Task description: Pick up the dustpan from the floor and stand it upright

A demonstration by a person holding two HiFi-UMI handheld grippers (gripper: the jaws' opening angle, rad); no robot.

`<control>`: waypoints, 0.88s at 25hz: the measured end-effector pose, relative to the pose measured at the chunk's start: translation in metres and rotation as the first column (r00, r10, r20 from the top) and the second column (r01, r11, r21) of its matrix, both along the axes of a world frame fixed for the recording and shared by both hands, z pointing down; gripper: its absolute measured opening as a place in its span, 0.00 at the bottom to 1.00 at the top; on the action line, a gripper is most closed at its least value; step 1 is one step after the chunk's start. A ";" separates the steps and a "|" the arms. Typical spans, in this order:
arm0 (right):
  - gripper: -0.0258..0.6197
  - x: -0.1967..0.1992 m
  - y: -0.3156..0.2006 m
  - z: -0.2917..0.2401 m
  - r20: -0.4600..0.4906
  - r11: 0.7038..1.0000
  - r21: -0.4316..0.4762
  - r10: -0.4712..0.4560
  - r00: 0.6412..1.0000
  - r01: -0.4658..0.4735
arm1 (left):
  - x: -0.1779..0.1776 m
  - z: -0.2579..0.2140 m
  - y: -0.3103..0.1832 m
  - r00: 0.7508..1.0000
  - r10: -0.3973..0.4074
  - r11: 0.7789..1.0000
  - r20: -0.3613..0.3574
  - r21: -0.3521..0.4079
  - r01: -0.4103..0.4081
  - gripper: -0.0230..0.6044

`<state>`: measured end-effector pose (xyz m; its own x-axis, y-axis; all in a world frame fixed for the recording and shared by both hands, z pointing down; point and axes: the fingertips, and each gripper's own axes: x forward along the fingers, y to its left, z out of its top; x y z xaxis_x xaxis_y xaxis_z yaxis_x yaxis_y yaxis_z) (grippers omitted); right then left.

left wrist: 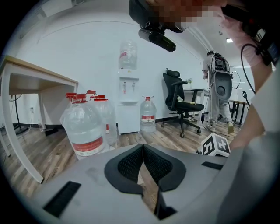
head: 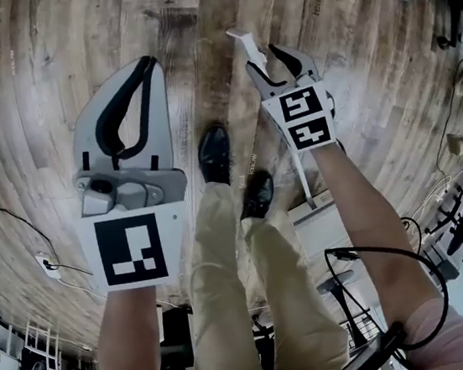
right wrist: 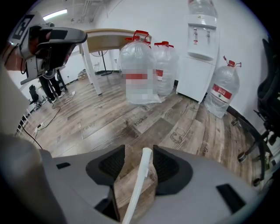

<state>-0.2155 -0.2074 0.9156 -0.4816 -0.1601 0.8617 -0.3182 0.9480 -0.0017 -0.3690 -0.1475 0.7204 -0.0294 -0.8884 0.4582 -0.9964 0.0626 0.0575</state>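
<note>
The dustpan handle [right wrist: 139, 183] runs off the bottom edge of the right gripper view, so its lower end is cut off. In the head view the right gripper [head: 263, 59] and the forearm cover most of it. The dustpan [head: 321, 223] shows only partly at centre right. Whether the handle touches either jaw cannot be told.

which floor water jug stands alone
The jug right of the water dispenser, standing by itself; the other floor jugs cluster left of it near the table.
</note>
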 end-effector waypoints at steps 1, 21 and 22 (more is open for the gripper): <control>0.35 0.001 0.000 0.004 -0.005 1.000 -0.002 -0.001 1.000 0.001 | -0.001 0.002 -0.001 1.000 0.001 1.000 0.000 0.000 -0.001 0.06; 0.31 0.006 0.000 0.073 -0.093 0.999 -0.048 -0.005 0.996 0.000 | -0.006 0.029 -0.001 1.000 0.027 0.999 -0.004 -0.024 -0.027 0.06; 0.31 0.005 -0.001 0.076 -0.095 0.999 -0.050 -0.004 0.995 -0.001 | -0.006 0.030 -0.001 1.000 0.030 0.999 -0.001 -0.026 -0.030 0.06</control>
<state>-0.2100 -0.2084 0.9915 -0.3970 -0.1146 0.9106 -0.3175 0.9481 -0.0190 -0.3749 -0.1488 0.7507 -0.0027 -0.8769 0.4807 -0.9978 0.0345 0.0573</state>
